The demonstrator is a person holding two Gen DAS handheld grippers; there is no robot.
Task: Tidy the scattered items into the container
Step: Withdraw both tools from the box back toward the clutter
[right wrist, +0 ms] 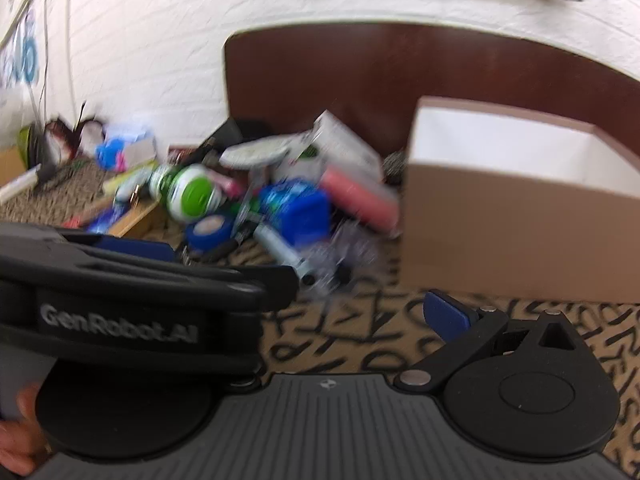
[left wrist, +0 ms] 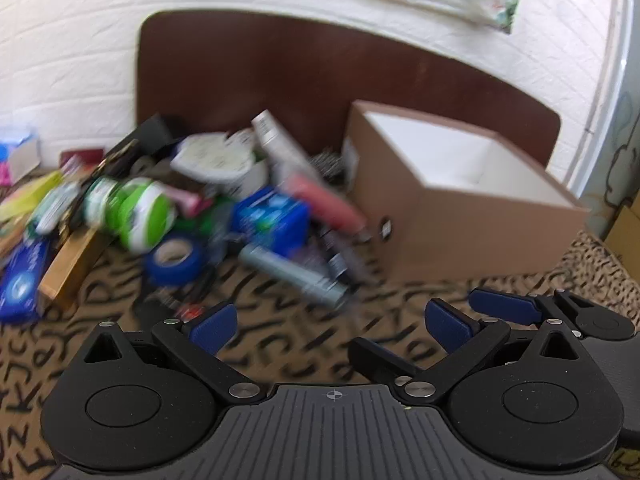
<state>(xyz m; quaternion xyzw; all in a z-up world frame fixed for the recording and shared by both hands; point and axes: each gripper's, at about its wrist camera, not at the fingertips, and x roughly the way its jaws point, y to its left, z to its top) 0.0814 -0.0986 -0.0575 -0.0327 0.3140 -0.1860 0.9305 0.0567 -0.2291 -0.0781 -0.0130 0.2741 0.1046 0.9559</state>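
Hovering wide open and empty: left gripper (left wrist: 328, 322), right gripper (right wrist: 352, 300) | grey tube (left wrist: 294, 276) nearest, light, rigid, slippery; grip mid-body | box (left wrist: 472, 216) appears empty

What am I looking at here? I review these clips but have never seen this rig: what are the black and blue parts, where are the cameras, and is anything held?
There is no robot arm. A person carries a two-finger tool in each hand, and each tool has a wide-angle camera looking forward along its fingers.

In the left wrist view, the left hand-held gripper fills the bottom, its blue pads wide apart with nothing between them. The other tool's blue finger shows at the right edge.

In the right wrist view, the right hand-held gripper shows one blue pad; the left tool crosses in front and hides the other. It appears open and empty, though I can't be sure.

On the patterned cloth lies a blurred pile: a blue tape roll, a green and white bottle, a blue box. The open cardboard box stands beside it, with nothing visible inside.
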